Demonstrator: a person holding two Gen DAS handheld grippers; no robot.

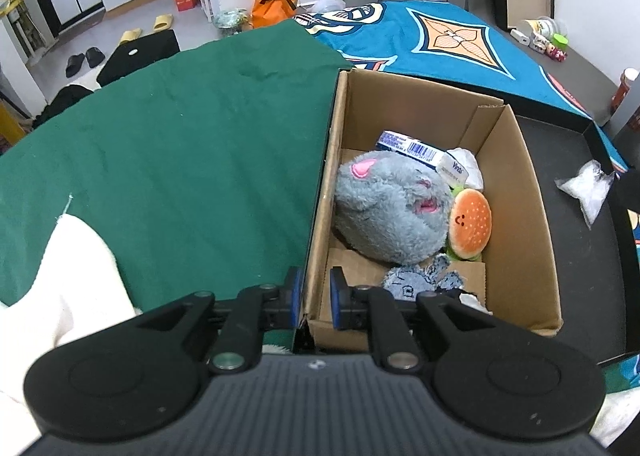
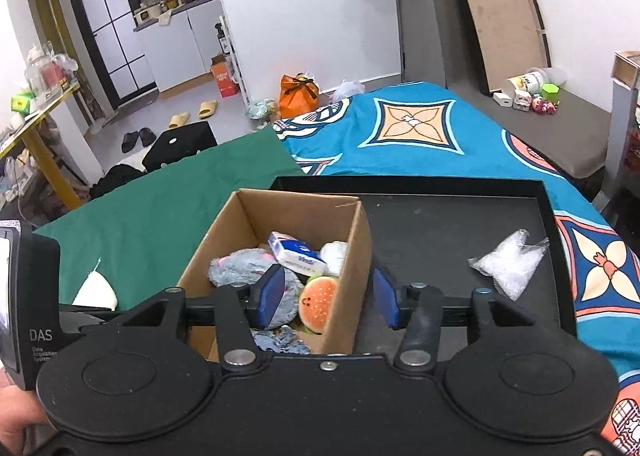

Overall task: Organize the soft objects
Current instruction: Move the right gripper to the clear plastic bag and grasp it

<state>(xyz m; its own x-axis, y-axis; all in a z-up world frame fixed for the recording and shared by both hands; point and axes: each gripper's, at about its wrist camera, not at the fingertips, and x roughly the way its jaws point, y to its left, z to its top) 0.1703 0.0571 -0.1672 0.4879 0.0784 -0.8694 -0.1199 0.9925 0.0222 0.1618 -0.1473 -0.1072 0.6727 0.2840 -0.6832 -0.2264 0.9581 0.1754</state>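
Note:
A cardboard box (image 1: 516, 215) (image 2: 240, 228) stands in a black tray. It holds a grey plush mouse (image 1: 390, 207) (image 2: 244, 266), a burger plush (image 1: 470, 225) (image 2: 318, 304), a blue tissue pack (image 1: 420, 153) (image 2: 296, 252), a small blue-grey plush (image 1: 420, 278) (image 2: 280, 338) and something white. My left gripper (image 1: 315, 298) straddles the box's near left wall, its pads close on it. My right gripper (image 2: 328, 302) is open, its fingers on either side of the box's right wall.
The black tray (image 2: 440, 240) also holds a clear plastic bag (image 2: 506, 264) (image 1: 586, 187). A green cloth (image 1: 180, 155) lies left of the box, a teal patterned blanket (image 2: 420, 135) behind. A white soft item (image 1: 68, 284) lies at the near left. Small items sit at the far right.

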